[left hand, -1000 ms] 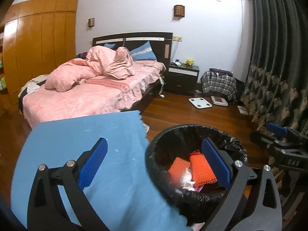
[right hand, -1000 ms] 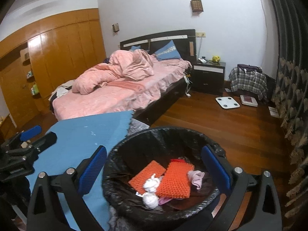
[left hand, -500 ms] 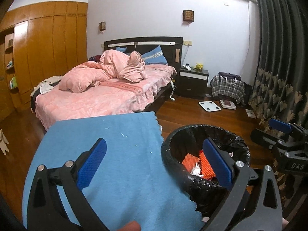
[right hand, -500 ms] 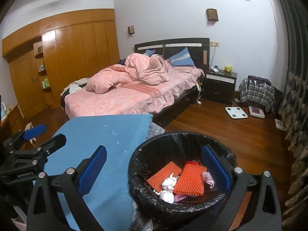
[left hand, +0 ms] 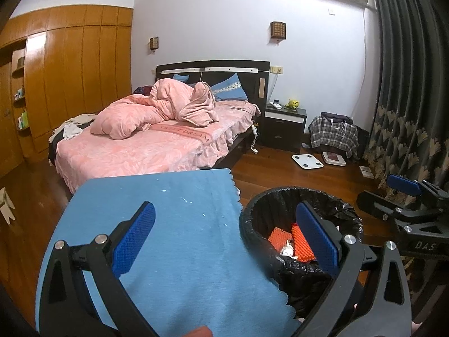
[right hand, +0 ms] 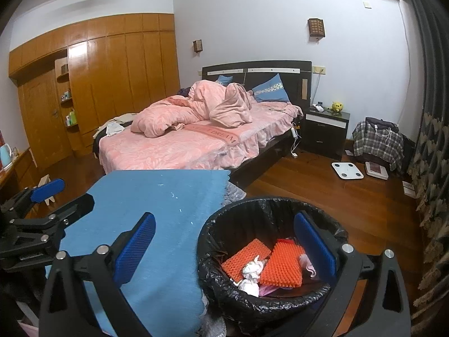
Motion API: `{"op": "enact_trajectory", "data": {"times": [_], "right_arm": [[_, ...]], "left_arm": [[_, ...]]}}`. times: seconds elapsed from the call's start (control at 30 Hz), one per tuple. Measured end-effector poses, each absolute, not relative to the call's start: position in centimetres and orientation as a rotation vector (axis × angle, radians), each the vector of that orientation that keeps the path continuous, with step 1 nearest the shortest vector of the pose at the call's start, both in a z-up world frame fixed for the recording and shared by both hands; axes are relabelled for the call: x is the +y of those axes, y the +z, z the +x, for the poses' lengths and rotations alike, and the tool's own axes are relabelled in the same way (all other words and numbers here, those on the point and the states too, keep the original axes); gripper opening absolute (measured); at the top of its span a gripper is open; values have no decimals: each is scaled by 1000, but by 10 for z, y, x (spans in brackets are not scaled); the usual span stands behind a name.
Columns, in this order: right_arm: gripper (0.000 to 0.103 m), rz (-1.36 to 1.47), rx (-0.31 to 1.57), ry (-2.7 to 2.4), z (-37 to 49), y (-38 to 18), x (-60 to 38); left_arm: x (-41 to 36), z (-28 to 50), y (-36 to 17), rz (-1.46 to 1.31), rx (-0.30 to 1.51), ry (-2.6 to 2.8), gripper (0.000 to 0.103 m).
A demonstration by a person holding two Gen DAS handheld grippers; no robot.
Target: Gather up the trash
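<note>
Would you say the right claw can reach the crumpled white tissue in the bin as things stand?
Probably yes. The right claw is open and empty above the bin, and the white tissue lies on top of the orange pads, uncovered.

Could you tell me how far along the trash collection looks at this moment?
Mostly done, it seems. The lined bin already holds orange textured pads and crumpled tissues. Nothing is in hand: the left tool and right tool are both open and empty. The blue cloth shows only tiny white specks; no other loose trash is visible there.
</note>
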State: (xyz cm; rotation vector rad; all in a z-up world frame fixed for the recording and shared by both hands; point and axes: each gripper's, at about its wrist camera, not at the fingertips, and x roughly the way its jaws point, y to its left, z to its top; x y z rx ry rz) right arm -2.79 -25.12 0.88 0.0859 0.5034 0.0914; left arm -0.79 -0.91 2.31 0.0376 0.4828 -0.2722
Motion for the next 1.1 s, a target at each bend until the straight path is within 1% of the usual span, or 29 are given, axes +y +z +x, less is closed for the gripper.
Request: {"op": "enact_trajectory", "data": {"times": [1.1], "right_arm": [[97,80,507,97,-24,10,-244]], "left_arm": [[-5,-6,24,37,483,-269,98]]}}
